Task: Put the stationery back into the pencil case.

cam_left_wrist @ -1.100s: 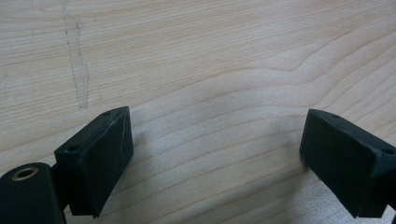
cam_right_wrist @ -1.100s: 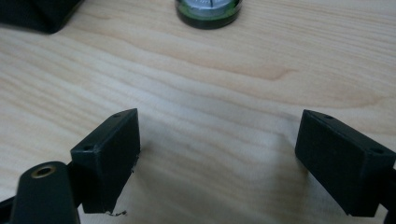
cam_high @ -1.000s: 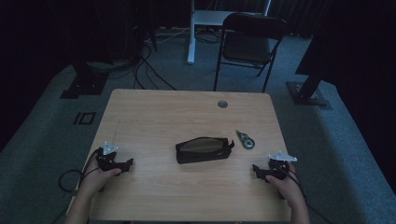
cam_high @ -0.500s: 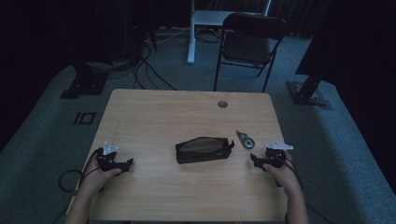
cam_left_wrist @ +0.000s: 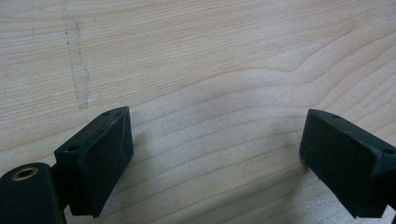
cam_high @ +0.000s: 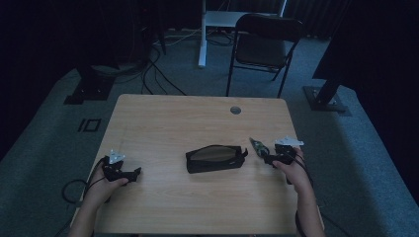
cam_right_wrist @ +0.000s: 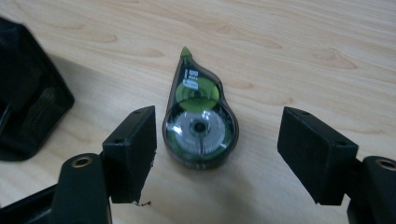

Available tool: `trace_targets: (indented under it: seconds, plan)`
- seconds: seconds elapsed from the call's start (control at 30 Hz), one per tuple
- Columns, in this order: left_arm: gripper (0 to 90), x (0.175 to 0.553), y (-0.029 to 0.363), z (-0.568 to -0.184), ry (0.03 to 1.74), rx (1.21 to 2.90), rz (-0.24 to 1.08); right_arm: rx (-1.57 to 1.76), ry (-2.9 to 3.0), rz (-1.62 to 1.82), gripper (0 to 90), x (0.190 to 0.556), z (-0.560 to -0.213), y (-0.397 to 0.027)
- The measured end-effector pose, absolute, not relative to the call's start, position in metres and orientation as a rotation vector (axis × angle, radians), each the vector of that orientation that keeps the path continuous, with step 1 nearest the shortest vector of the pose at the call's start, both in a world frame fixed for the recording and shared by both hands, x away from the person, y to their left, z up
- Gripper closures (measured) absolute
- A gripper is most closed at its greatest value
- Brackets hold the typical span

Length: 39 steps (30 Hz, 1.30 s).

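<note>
Seen from above: a light wooden table (cam_high: 163, 123) on a grey carpeted floor (cam_high: 44, 123), dim room. Near its far edge, right of centre, a round cable grommet (cam_high: 235, 109). Beyond the far edge, a black folding chair (cam_high: 262, 47).

At the middle of the table, a black zipped pouch (cam_high: 215, 158), lying flat, long side running left to right. Just right of it, apart from it, a correction tape dispenser (cam_high: 259, 146), flat on the wood near the right edge.

Right gripper (cam_high: 271, 159) held in a hand at the right near side, reaching in just next to the dispenser's near end. In the right gripper view, right gripper (cam_right_wrist: 215, 154) with jaws standing apart on either side of the correction tape dispenser (cam_right_wrist: 199, 116): teardrop body, clear smoky casing, green and silver reels inside, green tip pointing away. Left jaw just beside the rounded end, barely a gap; right jaw well clear, bare wood between. Jaws just been closing, pads not yet pressing, nothing gripped. Corner of the black pouch (cam_right_wrist: 28, 88) at the far left of that view.

Left gripper (cam_high: 132, 174) at the left near side, resting low over the table, well apart from the pouch. In the left gripper view, left gripper (cam_left_wrist: 212, 144) wide open over bare wood grain, nothing between the jaws.
</note>
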State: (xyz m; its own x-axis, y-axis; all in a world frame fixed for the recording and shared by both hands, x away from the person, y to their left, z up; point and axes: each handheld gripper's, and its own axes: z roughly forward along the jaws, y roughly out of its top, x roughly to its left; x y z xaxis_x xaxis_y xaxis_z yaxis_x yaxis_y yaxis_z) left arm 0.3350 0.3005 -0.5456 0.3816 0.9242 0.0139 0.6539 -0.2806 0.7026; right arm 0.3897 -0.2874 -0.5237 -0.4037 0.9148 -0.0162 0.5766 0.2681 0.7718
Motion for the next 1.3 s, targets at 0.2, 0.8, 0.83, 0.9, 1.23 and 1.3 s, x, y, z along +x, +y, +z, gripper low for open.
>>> trace_targets:
  seconds: [0.2, 0.8, 0.83, 0.9, 1.23, 1.3]
  plan:
    - [10.1, 0.335, 0.3, -0.546, 1.351, 2.031, 0.572, 1.355, 2.085, 0.985, 26.6, 0.397, -0.53, -0.281]
    - [10.1, 0.335, 0.3, -0.546, 1.35, 2.032, 0.571, 1.341, 2.111, 0.924, 31.4, 0.409, -0.549, -0.271]
    - [10.1, 0.335, 0.3, -0.546, 1.35, 2.032, 0.571, 1.341, 2.111, 0.924, 31.4, 0.409, -0.549, -0.271]
    - [10.1, 0.335, 0.3, -0.546, 1.349, 2.032, 0.571, 1.388, 2.105, 0.945, 34.5, 0.409, -0.548, -0.27]
    - [10.1, 0.335, 0.3, -0.546, 1.35, 2.034, 0.571, 1.385, 2.109, 0.941, 41.3, 0.407, -0.547, -0.269]
    - [10.1, 0.335, 0.3, -0.546, 1.35, 2.033, 0.571, 1.389, 2.103, 0.963, 41.4, 0.406, -0.544, -0.268]
